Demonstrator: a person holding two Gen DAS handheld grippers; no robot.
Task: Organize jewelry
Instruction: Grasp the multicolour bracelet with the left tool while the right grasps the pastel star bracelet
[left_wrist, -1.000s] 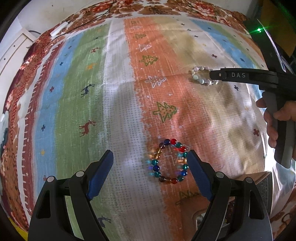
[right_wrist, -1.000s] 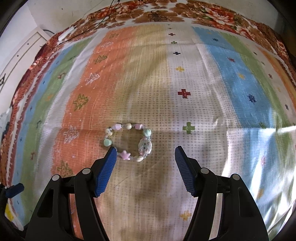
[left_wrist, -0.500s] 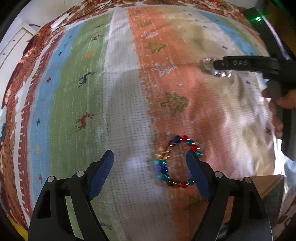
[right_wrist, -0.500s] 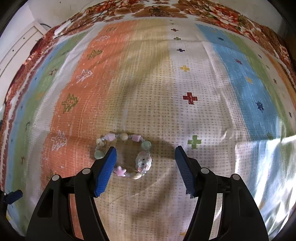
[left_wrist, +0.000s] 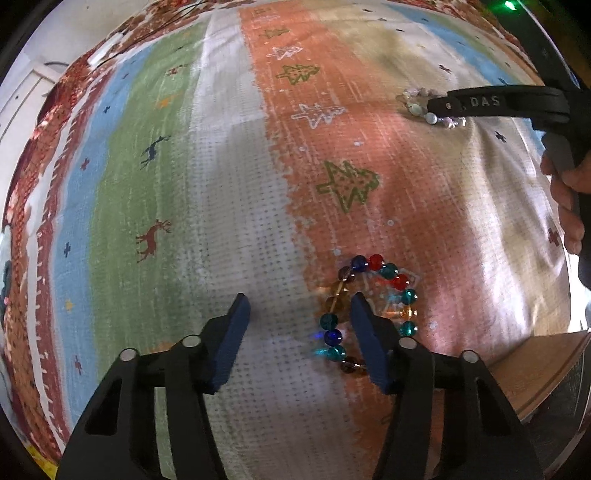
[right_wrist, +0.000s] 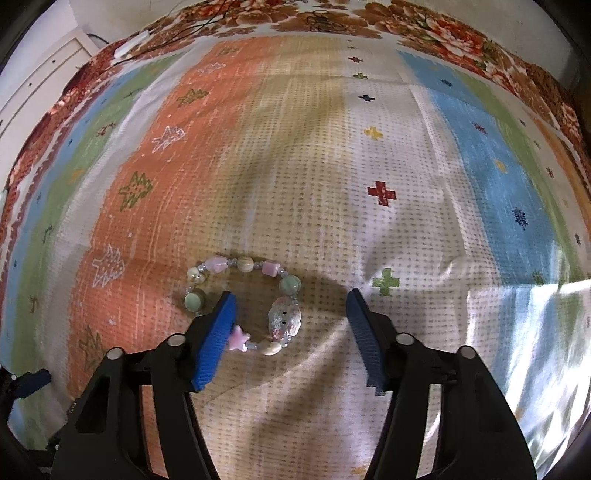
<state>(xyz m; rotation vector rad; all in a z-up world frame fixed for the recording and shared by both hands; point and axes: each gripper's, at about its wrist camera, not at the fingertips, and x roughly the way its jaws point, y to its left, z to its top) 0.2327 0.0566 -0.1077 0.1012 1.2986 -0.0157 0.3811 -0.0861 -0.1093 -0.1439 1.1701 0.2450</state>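
Note:
A bracelet of coloured glass beads (left_wrist: 371, 306) lies flat on the striped cloth (left_wrist: 236, 206). My left gripper (left_wrist: 299, 306) is open and low over it; its right finger (left_wrist: 365, 332) stands inside the ring, so the jaws straddle the ring's left side. A pastel bracelet with a shell and a pink star (right_wrist: 245, 302) lies further off; it also shows in the left wrist view (left_wrist: 424, 107). My right gripper (right_wrist: 290, 310) is open over it, its left finger (right_wrist: 218, 332) inside the ring's left edge, the jaws around the shell side.
The patterned cloth covers the whole surface, with a floral border (right_wrist: 369, 18) at the back. A wooden edge (left_wrist: 535, 369) shows at the near right. White furniture (right_wrist: 40, 77) stands beyond the far left. The person's hand (left_wrist: 569, 192) holds the right gripper's handle.
Both grippers have come down closer to their bracelets. The left gripper has narrowed and shifted right, so its right finger now stands inside the coloured ring. The bracelets have not moved.

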